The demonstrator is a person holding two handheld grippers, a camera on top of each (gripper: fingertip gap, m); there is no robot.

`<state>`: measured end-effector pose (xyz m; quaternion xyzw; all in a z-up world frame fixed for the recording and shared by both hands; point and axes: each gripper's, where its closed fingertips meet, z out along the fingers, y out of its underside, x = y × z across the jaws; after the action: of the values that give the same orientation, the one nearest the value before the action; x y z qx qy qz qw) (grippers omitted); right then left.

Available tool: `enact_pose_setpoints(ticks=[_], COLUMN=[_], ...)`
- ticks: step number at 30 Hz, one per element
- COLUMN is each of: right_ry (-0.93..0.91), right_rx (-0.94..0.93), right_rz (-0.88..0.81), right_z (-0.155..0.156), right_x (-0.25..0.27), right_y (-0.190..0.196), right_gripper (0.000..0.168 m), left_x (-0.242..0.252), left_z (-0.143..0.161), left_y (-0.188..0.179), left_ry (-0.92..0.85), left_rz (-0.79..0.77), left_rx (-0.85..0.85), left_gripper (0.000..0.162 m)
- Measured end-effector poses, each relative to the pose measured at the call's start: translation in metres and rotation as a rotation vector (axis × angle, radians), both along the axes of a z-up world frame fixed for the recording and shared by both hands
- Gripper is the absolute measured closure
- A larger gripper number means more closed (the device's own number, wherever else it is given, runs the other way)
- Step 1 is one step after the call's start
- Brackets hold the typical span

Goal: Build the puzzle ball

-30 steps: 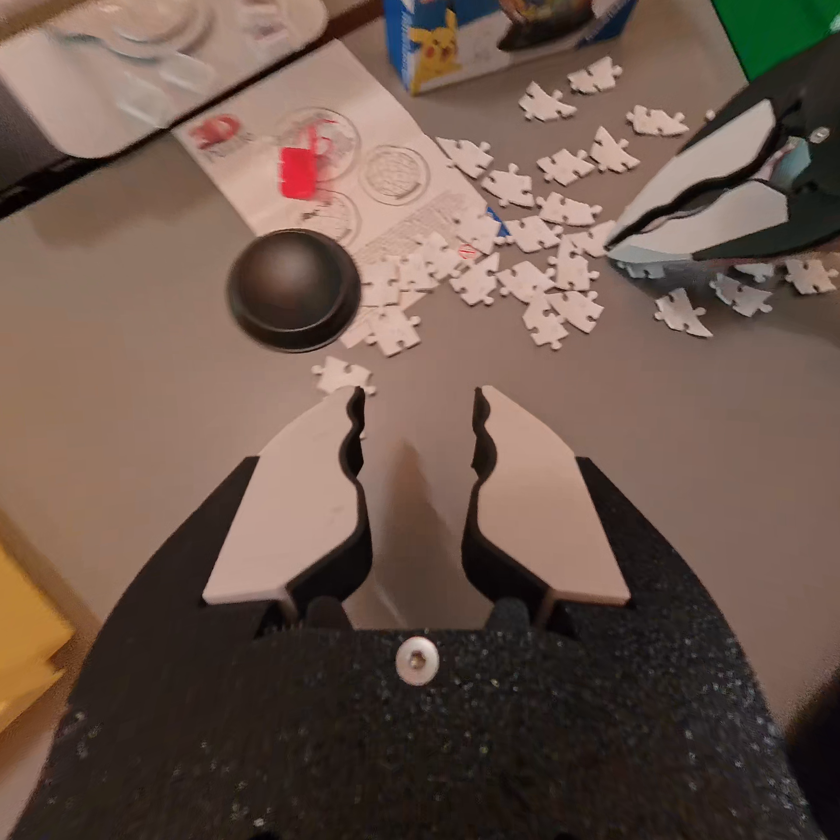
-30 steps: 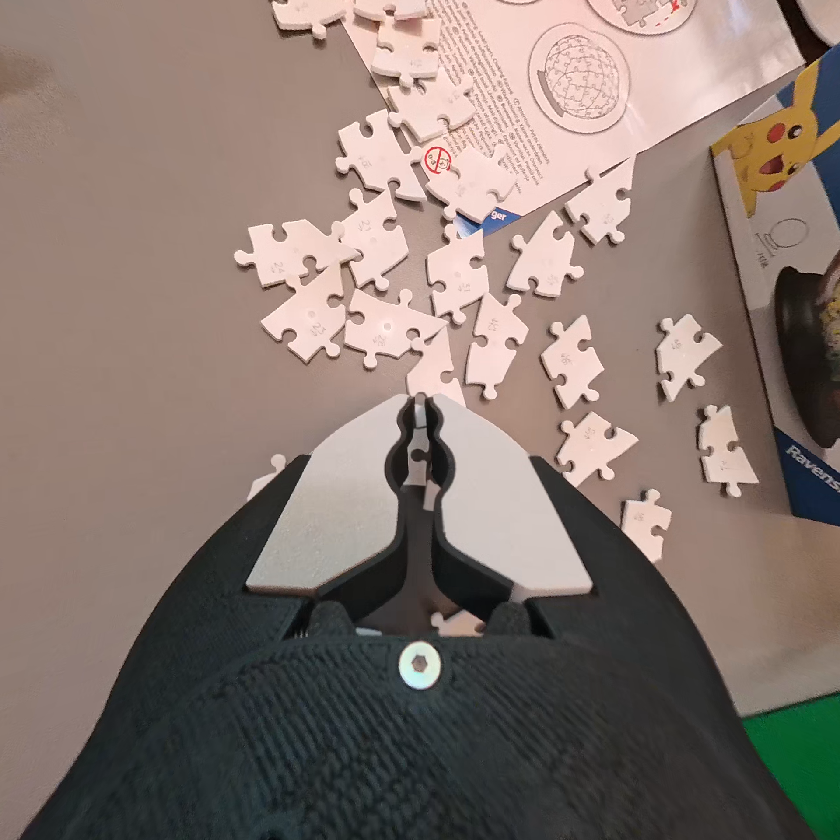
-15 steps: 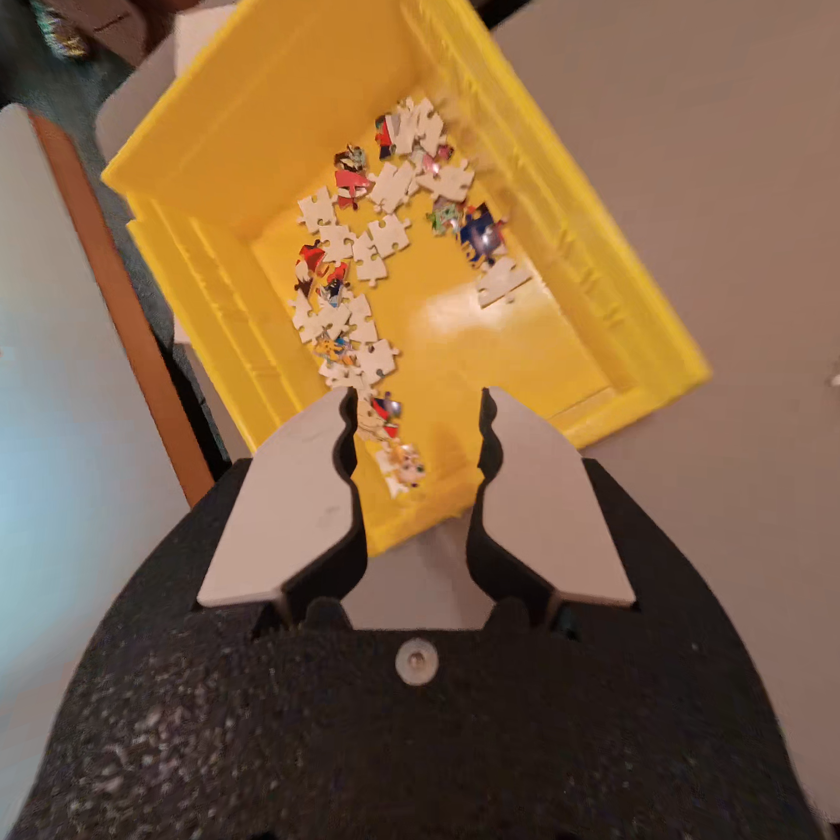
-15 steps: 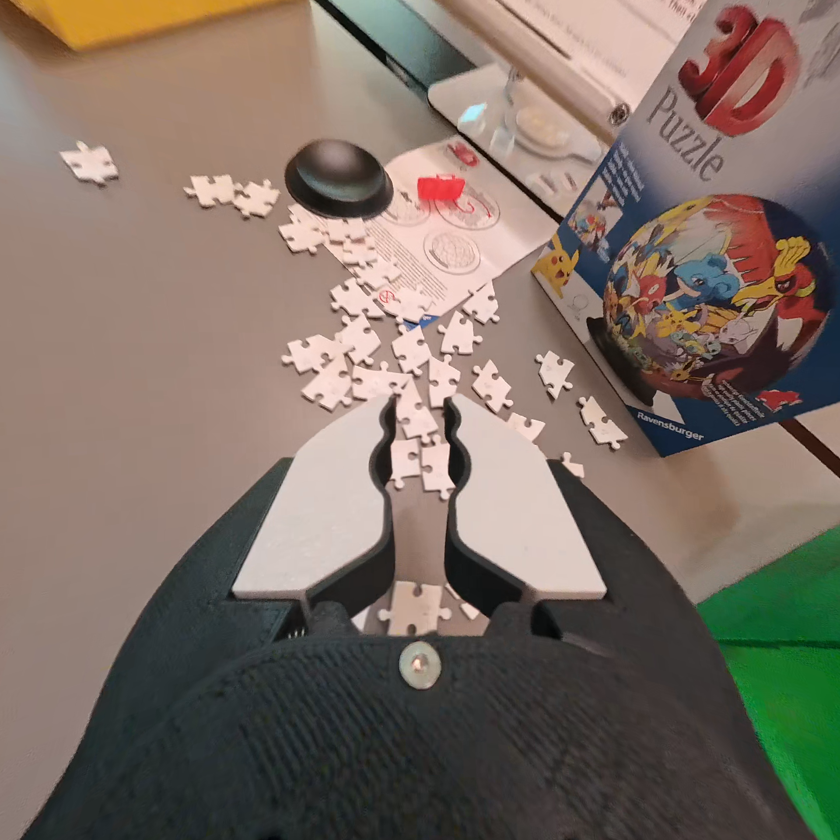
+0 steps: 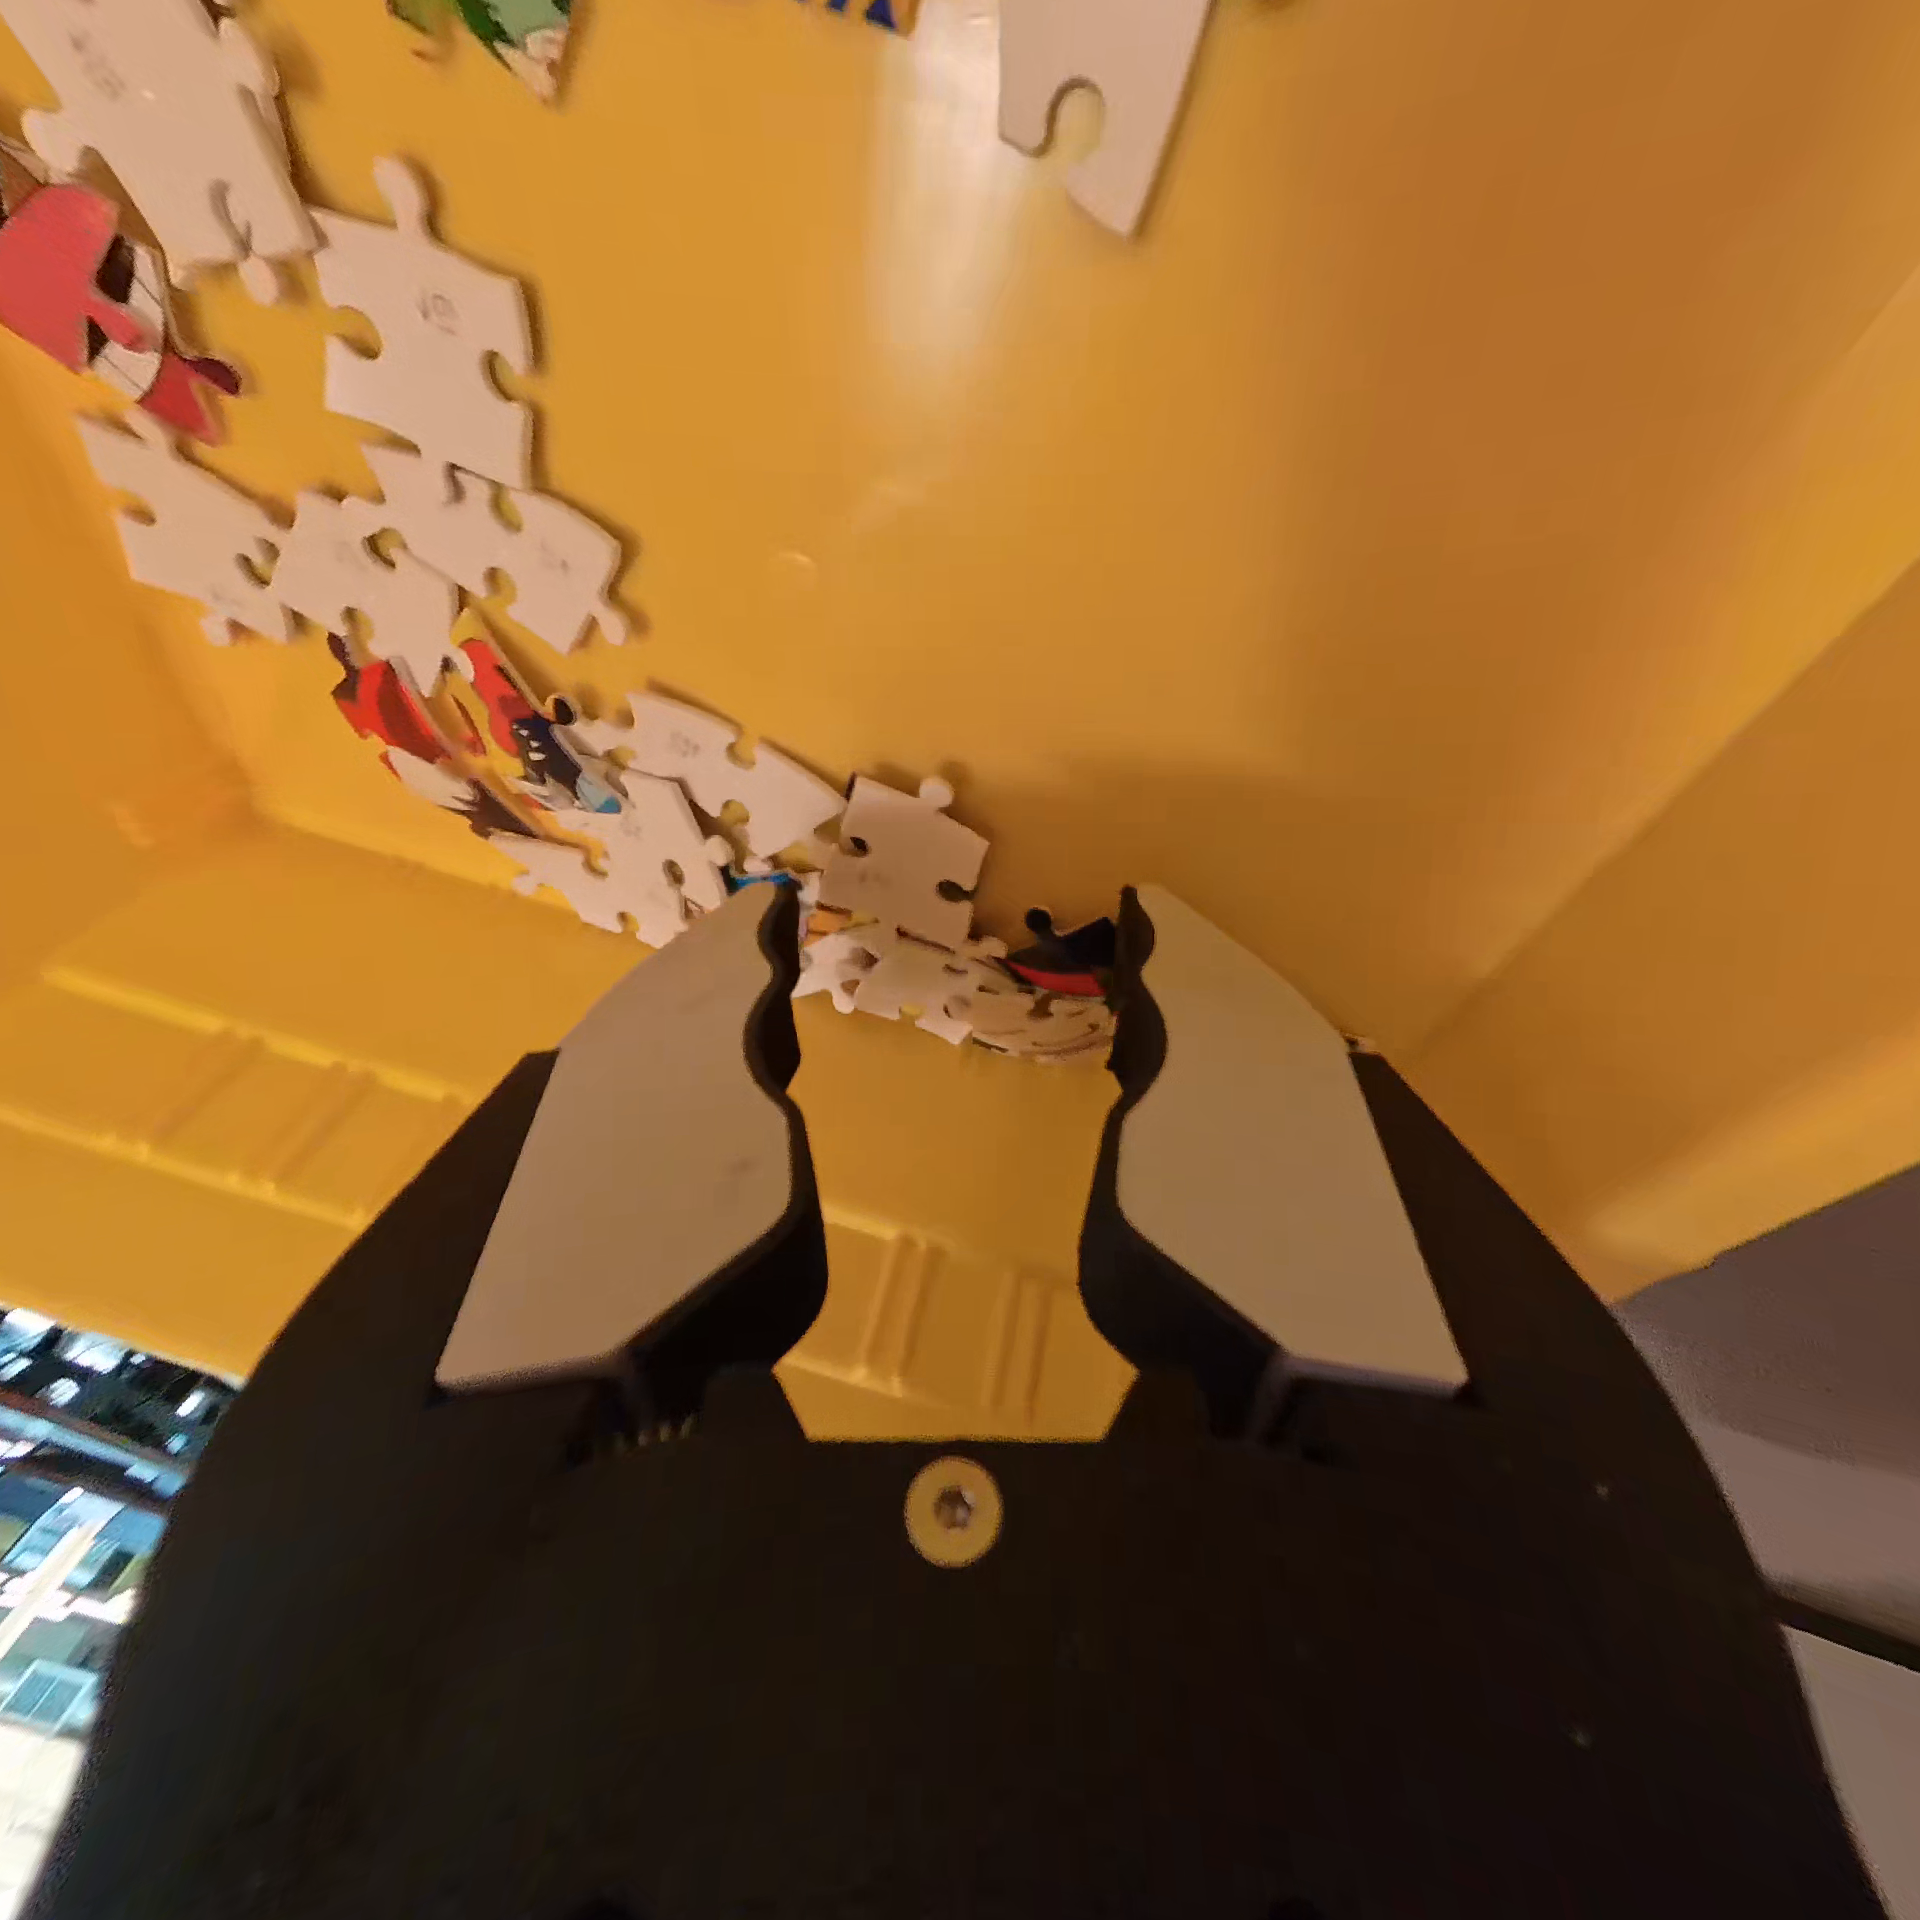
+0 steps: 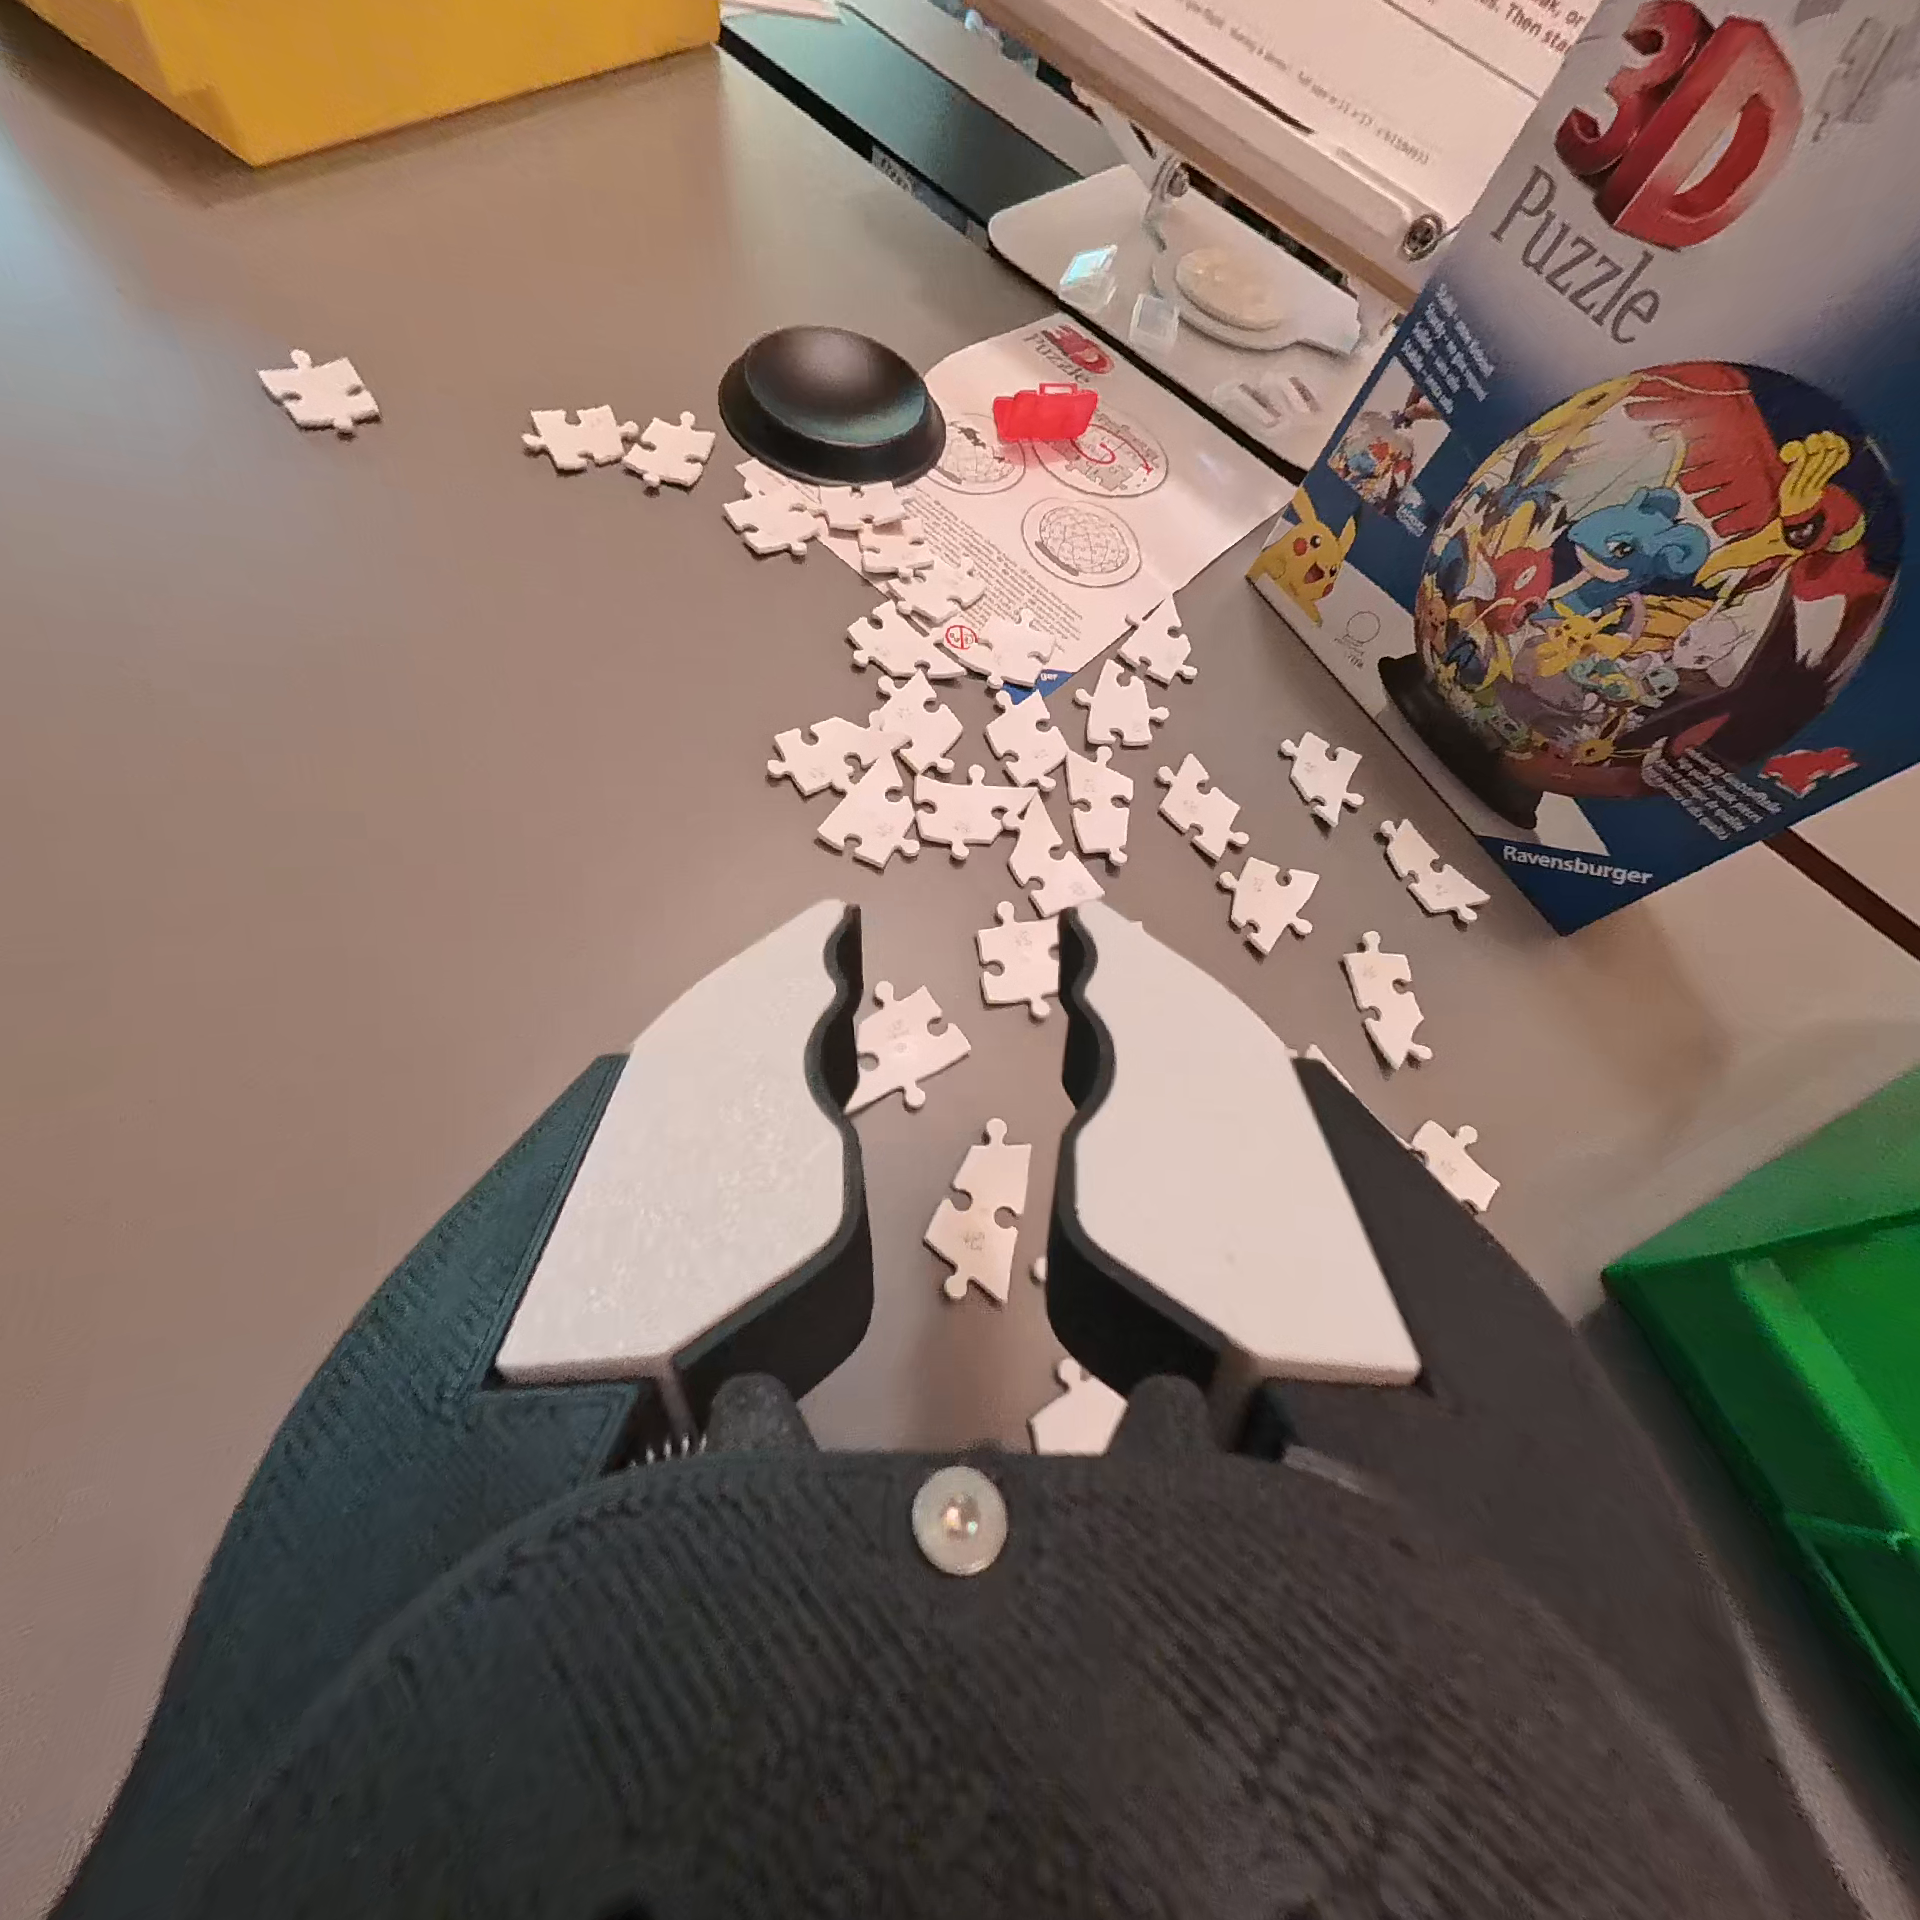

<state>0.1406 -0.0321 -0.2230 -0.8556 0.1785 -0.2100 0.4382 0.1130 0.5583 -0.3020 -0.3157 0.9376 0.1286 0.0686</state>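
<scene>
My left gripper (image 5: 954, 906) is open inside the yellow bin (image 5: 1195, 540), its tips just short of a small heap of puzzle pieces (image 5: 914, 873) at the bin's near wall. More pieces (image 5: 426, 364), white backs or coloured faces up, lie along the left of the bin floor. My right gripper (image 6: 961, 920) is open and empty above the grey table (image 6: 364, 831). Several white pieces (image 6: 956, 810) lie scattered ahead of it, and one piece (image 6: 909, 1044) lies between its fingers. The black ball stand (image 6: 831, 416) sits beyond them.
The puzzle box (image 6: 1642, 520) stands at the right. An instruction sheet (image 6: 1049, 520) with a small red part (image 6: 1044, 416) lies by the stand. A green bin (image 6: 1808, 1340) is at the right edge. The yellow bin's corner (image 6: 416, 73) shows at the far left. Tip to tip, the grippers are about 60 cm apart.
My left gripper swung from the table to the yellow bin and went down into it. My right gripper let go of a piece, opened wider and rose back from the pile.
</scene>
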Motion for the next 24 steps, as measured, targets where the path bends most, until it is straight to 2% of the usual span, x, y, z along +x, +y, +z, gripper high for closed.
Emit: enact_pose_setpoints(ticks=[5, 10, 15, 18, 20, 22, 24], right_ry=[-0.004, -0.012, -0.014, -0.026, -0.045, -0.069, -0.120], right_rx=[-0.015, -0.032, -0.041, -0.016, 0.035, 0.110, 0.154], right_rz=[0.000, 0.008, 0.010, 0.013, 0.029, 0.067, 0.128], right_z=[0.001, 0.000, -0.003, 0.005, 0.014, 0.025, 0.036], right_x=[0.005, 0.007, 0.004, 0.005, 0.005, 0.002, -0.002], right_y=[0.000, 0.001, -0.001, 0.006, 0.021, 0.049, 0.084], right_gripper=[0.132, 0.132, 0.132, 0.132, 0.132, 0.132, 0.129], left_x=[0.006, 0.005, 0.003, 0.004, 0.010, 0.017, 0.023], left_z=[-0.006, -0.007, -0.001, 0.024, 0.051, 0.090, 0.135], left_y=[-0.003, 0.002, 0.004, 0.000, -0.015, -0.044, -0.092], left_ry=[0.036, 0.083, 0.042, -0.069, -0.216, -0.403, -0.585], left_rz=[-0.042, 0.014, 0.030, 0.086, 0.172, 0.275, 0.351], left_rx=[-0.055, -0.057, -0.036, -0.061, -0.171, -0.359, -0.649], left_gripper=[0.111, 0.133, 0.134, 0.134, 0.134, 0.134, 0.134])
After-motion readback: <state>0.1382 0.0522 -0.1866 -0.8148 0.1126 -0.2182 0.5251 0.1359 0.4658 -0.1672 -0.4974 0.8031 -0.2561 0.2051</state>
